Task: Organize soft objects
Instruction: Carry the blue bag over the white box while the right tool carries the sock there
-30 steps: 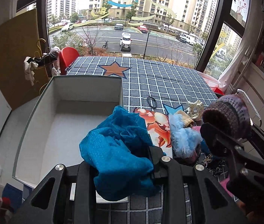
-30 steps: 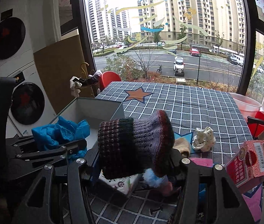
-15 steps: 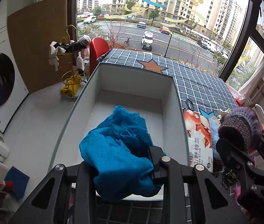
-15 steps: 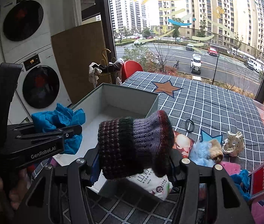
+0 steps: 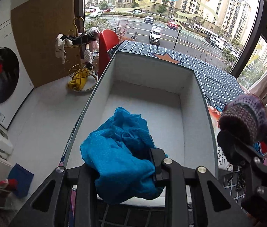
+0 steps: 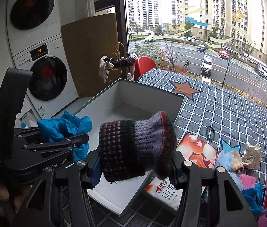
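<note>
The left gripper (image 5: 123, 162) was closed on a crumpled bright-blue mesh cloth (image 5: 120, 151), its jaws narrowed to a small gap with the fabric bunched between the pads and spilling over them. The cloth hung above the near end of the open white rectangular cardboard box (image 5: 197, 102), inside the near rim; this placement appeared meant for a straight drop into the box.

The right gripper (image 6: 136, 167) was clamped about half open on a thick knitted woollen piece in maroon, dark green and purple bands (image 6: 135, 145), which filled the jaws side to side. It was held over the near right portion of the box, just inside the right wall. Both items were held clear of the box floor; neither was released.

The box interior was bare of contents, so open room was ample toward the far end. Its walls stood upright. The left wall ran along the table edge, with the white floor below; a release outside that wall would likely send the cloth off the table. At right, a printed orange-and-white packet (image 6: 195, 151) lay against the box's outer right wall on the dark grid-patterned tablecloth (image 6: 228, 109). Further soft items, including a pale blue fluffy piece (image 6: 224, 158), lay near right, apart from the box. The two grippers stood close side by side, leaving little lateral clearance between them.
</note>
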A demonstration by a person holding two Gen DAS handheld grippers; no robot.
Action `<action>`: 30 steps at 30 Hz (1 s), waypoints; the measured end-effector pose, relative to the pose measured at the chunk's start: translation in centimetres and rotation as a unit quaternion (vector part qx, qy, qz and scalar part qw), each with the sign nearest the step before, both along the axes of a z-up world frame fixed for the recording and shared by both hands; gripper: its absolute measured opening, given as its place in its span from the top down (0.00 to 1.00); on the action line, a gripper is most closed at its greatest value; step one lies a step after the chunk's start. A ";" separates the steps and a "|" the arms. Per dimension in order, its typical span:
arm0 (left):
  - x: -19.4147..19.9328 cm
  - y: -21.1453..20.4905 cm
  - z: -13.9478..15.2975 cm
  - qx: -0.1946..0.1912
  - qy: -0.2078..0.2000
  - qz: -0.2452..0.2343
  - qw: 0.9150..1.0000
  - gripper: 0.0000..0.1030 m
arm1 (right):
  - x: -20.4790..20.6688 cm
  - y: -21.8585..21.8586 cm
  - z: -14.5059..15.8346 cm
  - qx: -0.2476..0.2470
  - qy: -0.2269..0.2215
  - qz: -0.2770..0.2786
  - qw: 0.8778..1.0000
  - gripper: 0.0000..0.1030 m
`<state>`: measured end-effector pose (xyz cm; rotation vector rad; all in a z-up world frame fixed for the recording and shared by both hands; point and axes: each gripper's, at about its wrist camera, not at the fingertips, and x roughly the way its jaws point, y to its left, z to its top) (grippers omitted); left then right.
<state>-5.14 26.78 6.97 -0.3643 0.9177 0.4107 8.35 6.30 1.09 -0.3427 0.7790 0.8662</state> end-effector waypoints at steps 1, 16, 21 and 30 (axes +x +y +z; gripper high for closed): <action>0.0 0.0 0.0 0.001 0.000 0.000 1.000 0.69 | 0.0 0.2 0.1 -0.002 -0.002 0.001 1.000 0.45; 0.9 1.6 -1.0 -0.008 0.018 0.001 1.000 0.69 | 1.4 2.3 -0.4 -0.019 -0.008 0.002 1.000 0.45; 1.4 1.4 -1.6 -0.007 0.031 -0.003 0.999 0.69 | 1.7 3.2 -0.7 -0.026 -0.008 0.009 1.000 0.45; 1.8 2.3 -3.2 -0.026 0.052 -0.001 0.998 0.69 | 2.4 4.7 -1.8 -0.044 0.003 0.019 0.999 0.45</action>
